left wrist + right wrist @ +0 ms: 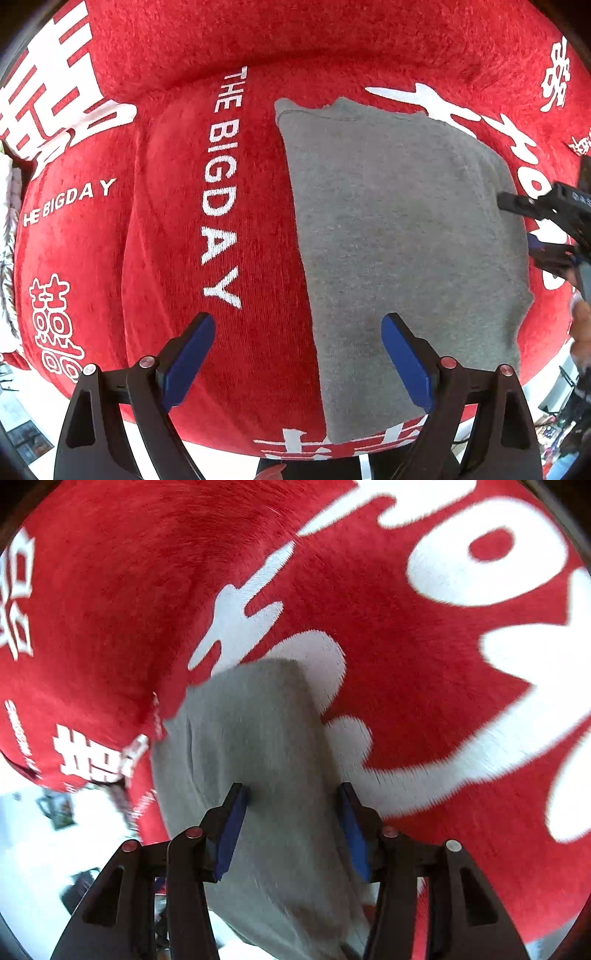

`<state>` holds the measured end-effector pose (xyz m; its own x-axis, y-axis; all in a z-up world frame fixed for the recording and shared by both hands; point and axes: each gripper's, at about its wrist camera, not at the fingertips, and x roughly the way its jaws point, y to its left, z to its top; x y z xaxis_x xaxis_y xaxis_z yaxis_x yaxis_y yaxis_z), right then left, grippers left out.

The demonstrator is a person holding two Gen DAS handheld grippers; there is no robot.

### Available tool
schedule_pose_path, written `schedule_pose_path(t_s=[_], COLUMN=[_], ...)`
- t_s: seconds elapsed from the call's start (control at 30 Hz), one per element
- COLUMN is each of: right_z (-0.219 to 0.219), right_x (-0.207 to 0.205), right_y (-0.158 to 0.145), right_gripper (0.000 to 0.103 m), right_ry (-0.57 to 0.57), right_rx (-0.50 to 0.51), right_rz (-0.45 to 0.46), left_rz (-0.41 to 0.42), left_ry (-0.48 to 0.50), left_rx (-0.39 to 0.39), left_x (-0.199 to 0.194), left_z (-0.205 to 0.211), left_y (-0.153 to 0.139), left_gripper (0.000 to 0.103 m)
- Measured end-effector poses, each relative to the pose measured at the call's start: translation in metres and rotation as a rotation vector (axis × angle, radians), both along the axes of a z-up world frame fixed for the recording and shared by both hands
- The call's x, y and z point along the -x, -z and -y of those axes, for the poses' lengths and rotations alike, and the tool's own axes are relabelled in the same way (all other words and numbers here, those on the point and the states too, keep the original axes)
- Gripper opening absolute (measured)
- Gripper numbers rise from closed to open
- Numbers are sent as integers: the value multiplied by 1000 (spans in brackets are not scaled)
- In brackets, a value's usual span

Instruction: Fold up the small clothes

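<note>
Left claw [298, 354] pointing straight down, blue pads wide apart, grasping nothing, just above the left edge of the folded grey cloth [399, 240], right claw [291, 827] tilted down, half spread over the cloth's edge, nothing pinched, cloth flat on red blanket [166, 258] with white letters

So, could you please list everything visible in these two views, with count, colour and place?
folded garment: one, grey, lying on the red cover, right of centre.
cover: one, red plush with white lettering and characters, spread under the garment.
left gripper: one, black with blue pads, open above the garment's near left edge.
right gripper: one, black with blue pads, jaws apart, straddling the garment's end.
fingers: a person's, at the right edge of the left wrist view.
</note>
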<state>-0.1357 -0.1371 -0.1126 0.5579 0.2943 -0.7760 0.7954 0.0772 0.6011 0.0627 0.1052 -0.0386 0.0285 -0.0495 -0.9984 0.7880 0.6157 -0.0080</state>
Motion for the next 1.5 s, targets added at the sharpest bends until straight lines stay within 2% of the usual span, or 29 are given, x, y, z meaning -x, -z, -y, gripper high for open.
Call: schedule_pose_path(t_s=[0.1,0.17,0.2,0.23,0.33,0.43,0.5,0.53,0.57,0.63,0.8,0.87,0.93,1.17,1.27,1.37,1.4,1.43,1.5], right_z=[9,11,10,9,-2,-11,-6,0,4,10,3,-3,-9,-42,-57,-69,-72,-75,-79], right_x=[6,10,8,4,-15,-33,-41,-42,-41,-36,-26,-17,-7,17,17,8,6,4,-3], right_y=[17,22,17,6,-40,-62,-54,-45,-39,-35,-57,-66,-70,-72,-78,-85,-88,-92,-97], right_gripper=[56,35,27,23,20,19,16,16,16,18,18,24,43,44,51,64,73,83,85], right_ry=[79,96,61,18,-144,-270,-312,-314,-304,-268,-292,-276,-267,-246,-271,-302,-309,-315,-328], right_rx=[-117,-155,-119,-59,152,307,379,382,359,294,323,305,283,189,206,249,264,280,312], right_rz=[124,142,128,125,145,55,-109,-192,-217,-210,-269,-262,-268,-268,-292,-312,-319,-326,-344], left_rz=[-9,-14,-13,-7,-1,4,12,16,24,29,20,21,41,18,11,20,22,32,55], left_ry=[-9,-9,-10,-14,-21,-8,3,7,11,17,17,9,4,-13,-7,14,21,23,29], left_rx=[4,-1,-4,-6,1,-4,-15,-17,-20,-20,-27,-26,-36,-24,-30,-51,-56,-62,-62], left_x=[-2,-3,-4,-4,-5,-3,0,0,1,3,4,3,2,-3,-3,0,1,2,3], left_z=[1,4,5,7,13,19,22,23,24,24,23,21,18,11,9,9,9,9,8], left_y=[2,5,7,8,8,9,10,10,9,9,12,11,11,11,11,11,11,10,7], left_gripper=[92,92,92,92,92,92,92,92,92,92,92,92,92,92,92,92,103,103,103])
